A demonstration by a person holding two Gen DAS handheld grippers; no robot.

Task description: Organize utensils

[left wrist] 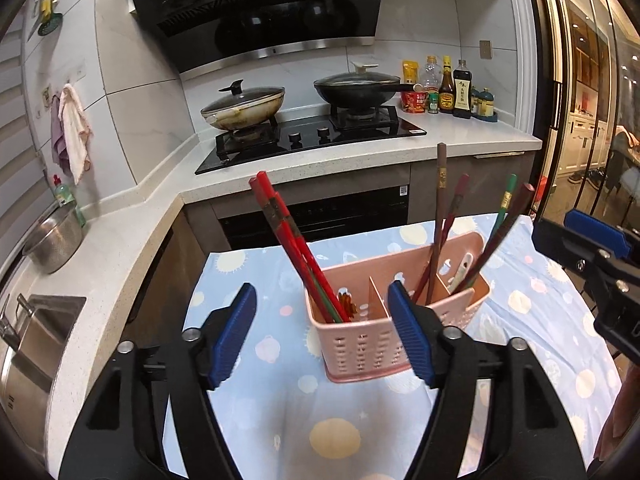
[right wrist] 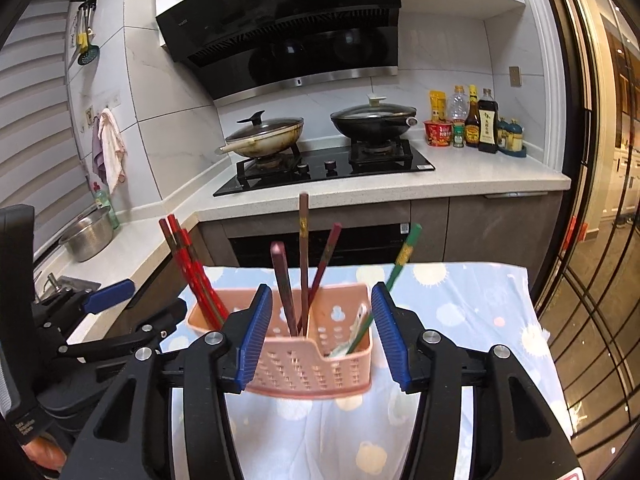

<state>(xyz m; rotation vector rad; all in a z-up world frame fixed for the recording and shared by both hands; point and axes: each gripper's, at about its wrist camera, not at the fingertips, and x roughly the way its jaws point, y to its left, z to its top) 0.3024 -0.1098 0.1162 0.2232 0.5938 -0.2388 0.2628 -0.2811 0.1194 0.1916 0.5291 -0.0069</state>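
A pink perforated utensil holder (left wrist: 360,348) (right wrist: 304,372) stands on a table under a blue patterned cloth (left wrist: 280,408) (right wrist: 472,304). Red chopsticks (left wrist: 288,236) (right wrist: 188,260) lean in its left compartment. Brown chopsticks (left wrist: 440,200) (right wrist: 303,240), a green one (left wrist: 505,204) (right wrist: 404,256) and a white spoon (left wrist: 460,272) (right wrist: 358,320) sit in the other compartments. My left gripper (left wrist: 320,292) is open just in front of the holder's left part, holding nothing. My right gripper (right wrist: 320,291) is open before the holder's right part, its pads clear of the chopsticks.
Behind the table runs a white counter with a black gas hob (left wrist: 312,140), two lidded pans and sauce bottles (left wrist: 452,88). A sink (left wrist: 36,344) and steel bowl (left wrist: 56,240) lie left. A glass sliding door (left wrist: 580,120) stands on the right.
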